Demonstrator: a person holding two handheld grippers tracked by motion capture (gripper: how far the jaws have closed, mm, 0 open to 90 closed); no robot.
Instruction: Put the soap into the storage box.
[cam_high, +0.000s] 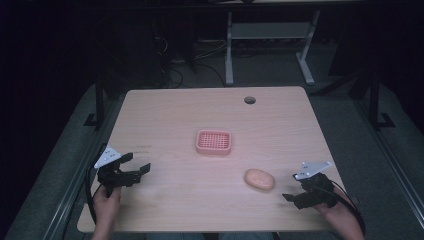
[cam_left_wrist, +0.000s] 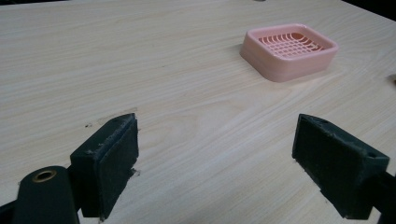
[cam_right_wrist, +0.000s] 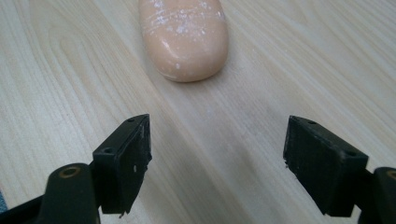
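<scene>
Both hands sit low at the near edge of the light wooden worktop (cam_high: 165, 115). The left gripper (cam_high: 134, 167) and right gripper (cam_high: 291, 199) each have jaws spread wide, holding nothing. One peach oval soap bar (cam_high: 259, 179) lies just ahead of the right gripper. Farther back, mid-worktop, sits one pink plastic slotted soap dish (cam_high: 214, 142), empty.

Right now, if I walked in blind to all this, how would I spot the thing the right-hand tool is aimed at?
Start at the pale wooden table and look toward the right gripper. Just ahead of its open jaws lies the soap bar. It is a smooth, solid peach oval flecked with white, unlike the pink soap dish farther back, which is squarish with a grid.
</scene>
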